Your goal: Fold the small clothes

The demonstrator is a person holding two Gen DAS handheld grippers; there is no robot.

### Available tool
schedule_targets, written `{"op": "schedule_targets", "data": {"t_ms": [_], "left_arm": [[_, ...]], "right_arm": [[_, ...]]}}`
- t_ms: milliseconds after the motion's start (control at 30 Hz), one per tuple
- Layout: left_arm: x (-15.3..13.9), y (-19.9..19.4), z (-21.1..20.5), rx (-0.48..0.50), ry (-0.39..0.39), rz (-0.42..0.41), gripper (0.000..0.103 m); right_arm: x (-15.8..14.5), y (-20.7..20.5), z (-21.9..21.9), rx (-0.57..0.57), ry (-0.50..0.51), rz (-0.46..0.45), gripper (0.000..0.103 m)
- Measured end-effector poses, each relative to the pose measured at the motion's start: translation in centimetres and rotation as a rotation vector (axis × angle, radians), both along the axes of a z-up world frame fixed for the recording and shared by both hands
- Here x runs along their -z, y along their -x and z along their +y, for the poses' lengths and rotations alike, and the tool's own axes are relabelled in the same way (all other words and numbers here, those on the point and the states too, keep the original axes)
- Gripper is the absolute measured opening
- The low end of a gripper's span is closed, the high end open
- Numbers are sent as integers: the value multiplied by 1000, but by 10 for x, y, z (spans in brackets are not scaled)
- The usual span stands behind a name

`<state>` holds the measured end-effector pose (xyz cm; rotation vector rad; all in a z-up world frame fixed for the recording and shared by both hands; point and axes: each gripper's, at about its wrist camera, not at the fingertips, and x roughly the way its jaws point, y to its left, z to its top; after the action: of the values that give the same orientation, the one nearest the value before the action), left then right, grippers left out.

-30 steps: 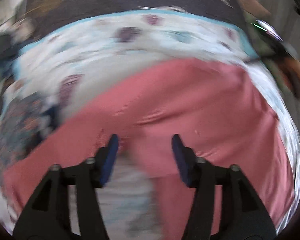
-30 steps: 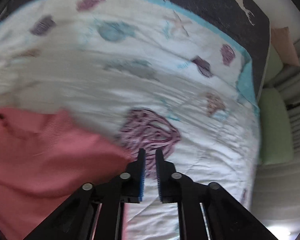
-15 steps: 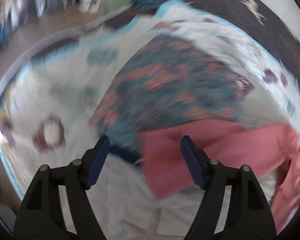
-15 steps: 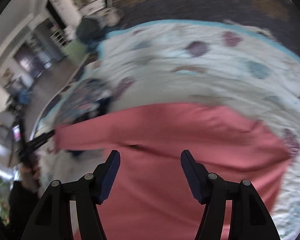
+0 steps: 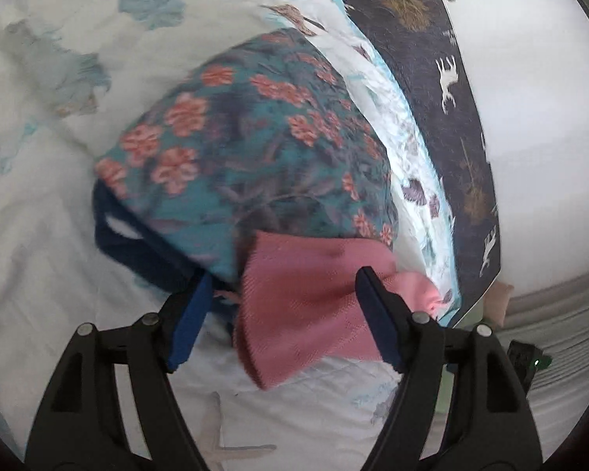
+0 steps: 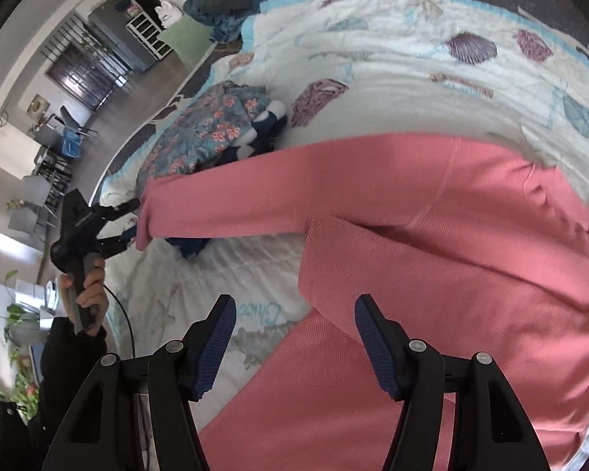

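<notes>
A white quilt (image 6: 392, 59) with shell prints covers the bed, and a pink long-sleeved top (image 6: 451, 255) lies spread on it, one sleeve stretched toward a floral garment (image 5: 247, 149) heaped near the quilt's edge. The right gripper (image 6: 294, 337) hovers above the top's body, jaws apart, nothing between them. The left gripper (image 5: 282, 310) has its jaws apart around the sleeve cuff (image 5: 306, 306), pads not pressing it.

Pink long-sleeved top (image 6: 451, 243) lies spread, one sleeve stretched out.
</notes>
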<state>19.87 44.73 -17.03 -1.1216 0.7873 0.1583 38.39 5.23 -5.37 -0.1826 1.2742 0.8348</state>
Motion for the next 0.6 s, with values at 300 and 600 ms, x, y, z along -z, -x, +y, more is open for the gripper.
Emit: {"op": "schedule_targets", "data": {"t_ms": [300,600], "left_arm": [[-6,1,-3,-10,37,3,9],[-99,-9,-8,21,-82,-137,6]], "right_arm": [[3,-5,-8,46,-9,26,64],[5,-14,-16,90,-55,58,64]]}}
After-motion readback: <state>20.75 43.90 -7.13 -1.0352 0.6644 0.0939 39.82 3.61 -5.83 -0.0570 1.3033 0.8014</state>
